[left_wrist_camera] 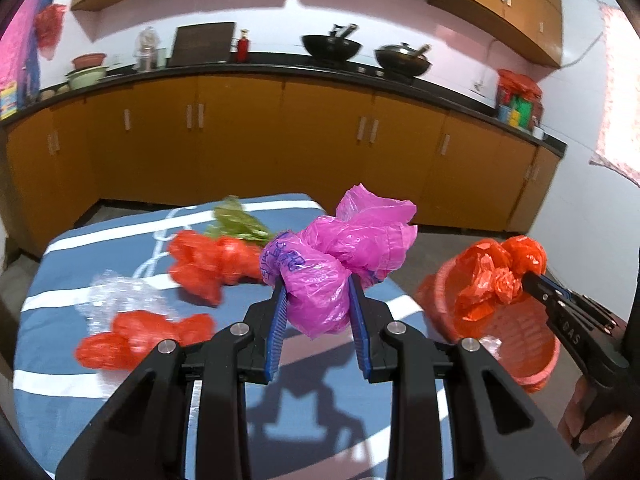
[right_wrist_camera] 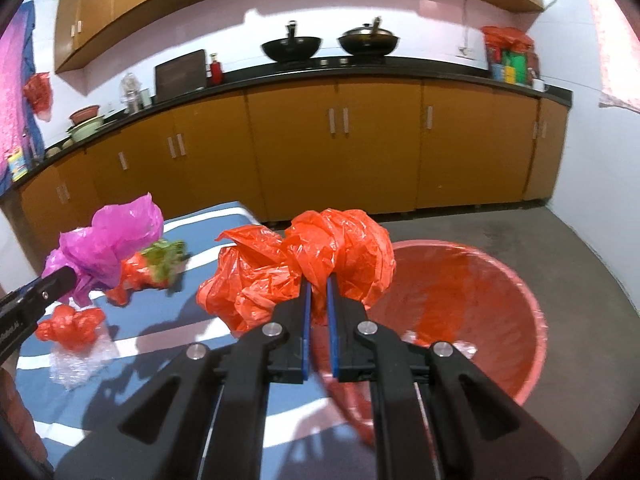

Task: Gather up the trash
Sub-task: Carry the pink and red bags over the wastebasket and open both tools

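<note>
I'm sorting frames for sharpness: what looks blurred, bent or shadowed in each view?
Left wrist view: the red bags on the striped cloth smear with motion blur, the pink bag in the left gripper stays sharp, the counter bows. Right wrist view: the orange bag is crisp, the leafy scrap blurred, gripper shadows fall on the cloth.

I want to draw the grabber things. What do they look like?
Both look alike. The left gripper and the right gripper are black plastic tongs. Each has two straight fingers lined with blue ridged pads, and angled black arms joined by round silver pins. White letters are printed on the side of each, too partial to read. No cables or sleeves show.
</note>
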The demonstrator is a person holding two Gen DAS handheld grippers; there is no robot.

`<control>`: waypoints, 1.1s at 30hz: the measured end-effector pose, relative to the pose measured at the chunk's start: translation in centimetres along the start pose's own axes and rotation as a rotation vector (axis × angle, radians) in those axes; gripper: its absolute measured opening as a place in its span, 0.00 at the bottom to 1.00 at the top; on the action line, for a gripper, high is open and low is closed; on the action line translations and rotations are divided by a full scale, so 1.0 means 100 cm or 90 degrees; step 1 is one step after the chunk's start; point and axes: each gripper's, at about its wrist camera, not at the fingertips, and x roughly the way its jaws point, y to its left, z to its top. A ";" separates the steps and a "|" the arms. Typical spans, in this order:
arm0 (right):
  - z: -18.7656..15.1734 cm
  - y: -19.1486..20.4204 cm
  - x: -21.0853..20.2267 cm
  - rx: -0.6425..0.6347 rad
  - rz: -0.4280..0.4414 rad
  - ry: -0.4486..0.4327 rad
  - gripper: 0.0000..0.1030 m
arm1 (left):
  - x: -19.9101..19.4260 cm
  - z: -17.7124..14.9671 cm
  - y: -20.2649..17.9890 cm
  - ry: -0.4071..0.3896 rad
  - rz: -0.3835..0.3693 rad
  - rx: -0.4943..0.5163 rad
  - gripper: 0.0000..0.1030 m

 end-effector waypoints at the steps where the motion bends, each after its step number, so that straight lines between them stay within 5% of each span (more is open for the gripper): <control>1: 0.000 -0.006 0.000 0.003 -0.007 -0.001 0.08 | 0.003 -0.001 -0.008 0.003 -0.007 0.007 0.29; 15: -0.006 -0.083 -0.004 0.060 -0.102 -0.003 0.08 | 0.028 -0.010 -0.080 0.032 -0.081 0.058 0.29; 33: -0.011 -0.106 0.008 0.094 -0.138 0.005 0.08 | 0.054 -0.015 -0.117 0.060 -0.115 0.082 0.29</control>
